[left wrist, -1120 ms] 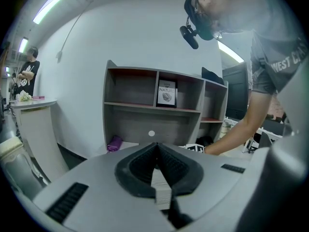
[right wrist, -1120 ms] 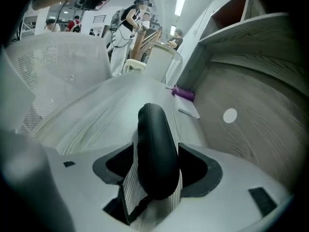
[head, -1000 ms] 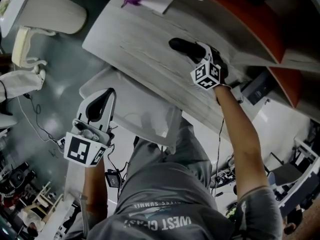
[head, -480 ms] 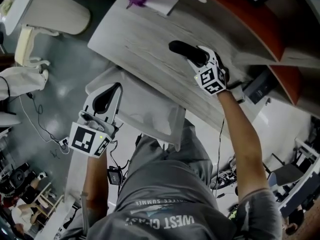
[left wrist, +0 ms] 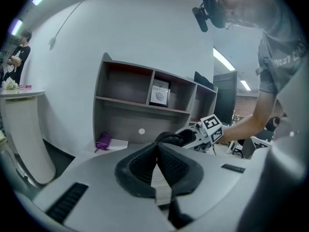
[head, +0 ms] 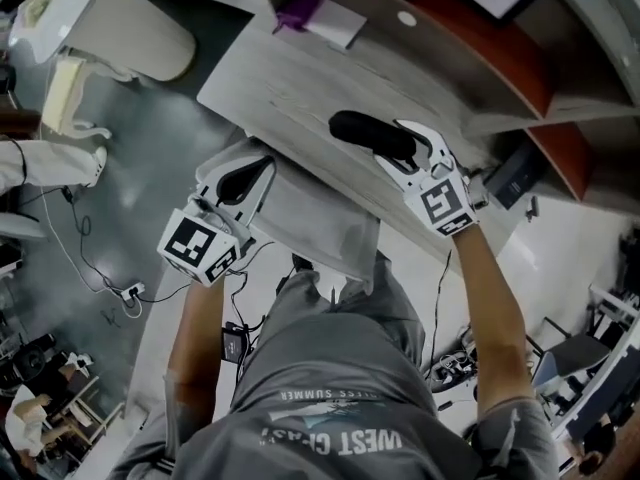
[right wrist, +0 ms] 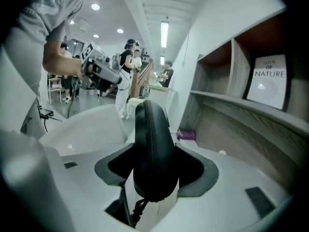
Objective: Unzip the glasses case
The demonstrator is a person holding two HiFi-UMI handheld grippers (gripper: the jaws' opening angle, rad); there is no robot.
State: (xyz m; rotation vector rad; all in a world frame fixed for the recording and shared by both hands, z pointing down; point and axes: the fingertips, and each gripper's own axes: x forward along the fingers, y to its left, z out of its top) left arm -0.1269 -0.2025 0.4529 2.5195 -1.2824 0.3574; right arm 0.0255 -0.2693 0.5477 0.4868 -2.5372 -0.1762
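Head view, items listed by the bench (head: pixel 300 88). One: my left hand-held gripper (head: pixel 258 166), at its near edge, jaws pressed together, empty. Two: my right hand-held gripper (head: pixel 395 148), over the bench, jaws just been closing, clamped on the black glasses case (head: pixel 360 130). Three: purple item (head: pixel 297 13), far end.

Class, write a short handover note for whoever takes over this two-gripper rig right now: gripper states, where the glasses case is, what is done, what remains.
Right gripper: its jaws have just been closing and clamp the black oval zipped glasses case, held on edge over the grey wooden desk.
Left gripper: shut, empty, apart from the case.
Done: case grasped.
Left: the zip looks closed. Take the pull cord hanging at the case's near end with the left gripper and run it round.
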